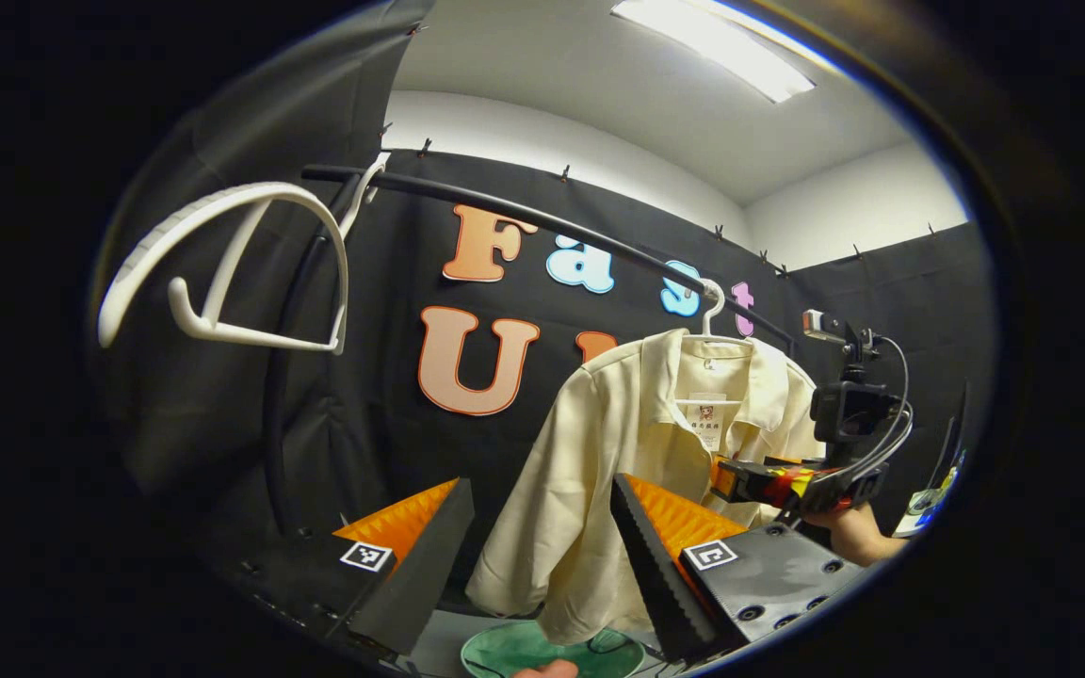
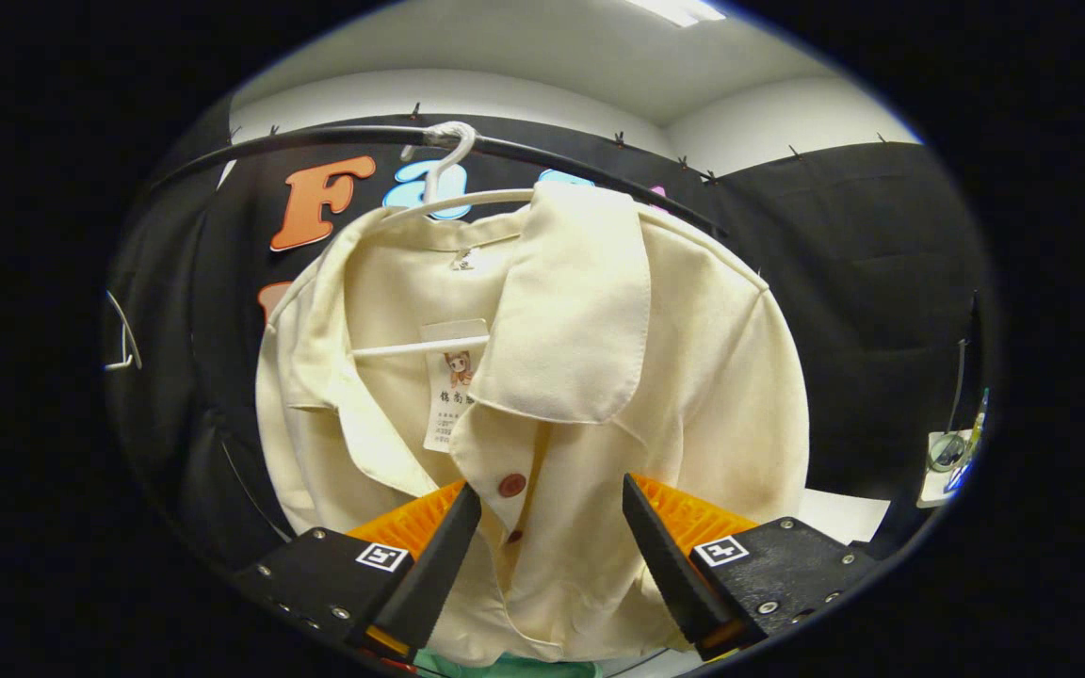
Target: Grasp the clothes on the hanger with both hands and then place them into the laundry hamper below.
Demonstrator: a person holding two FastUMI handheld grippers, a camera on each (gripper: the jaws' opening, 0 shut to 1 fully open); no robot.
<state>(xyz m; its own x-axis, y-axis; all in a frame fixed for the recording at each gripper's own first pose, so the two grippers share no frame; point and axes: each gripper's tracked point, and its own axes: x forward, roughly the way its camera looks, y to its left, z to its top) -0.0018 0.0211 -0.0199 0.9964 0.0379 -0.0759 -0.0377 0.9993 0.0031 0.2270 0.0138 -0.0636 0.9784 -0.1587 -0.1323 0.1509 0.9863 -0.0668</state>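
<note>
A cream short-sleeved shirt [image 1: 599, 443] hangs on a white hanger [image 1: 712, 306] from a black rail [image 1: 524, 218]. My left gripper [image 1: 542, 556] is open, a little short of the shirt's left sleeve and hem. The right gripper [image 1: 740, 480], held by a hand [image 1: 858, 537], reaches the shirt's front from the right. In the right gripper view the shirt [image 2: 693, 377] hangs close, its collar folded over, on the hanger [image 2: 448, 155]. My right gripper [image 2: 547, 556] is open, with the buttoned front edge between its fingers. The green hamper [image 1: 524, 650] lies below the shirt.
An empty white hanger [image 1: 222, 264] hangs on the rail at upper left, near a black upright post [image 1: 279, 395]. The rail [image 2: 316, 139] arcs across the top. A strip of the green hamper [image 2: 505, 669] shows under the shirt. A small device [image 2: 947, 461] sits far right.
</note>
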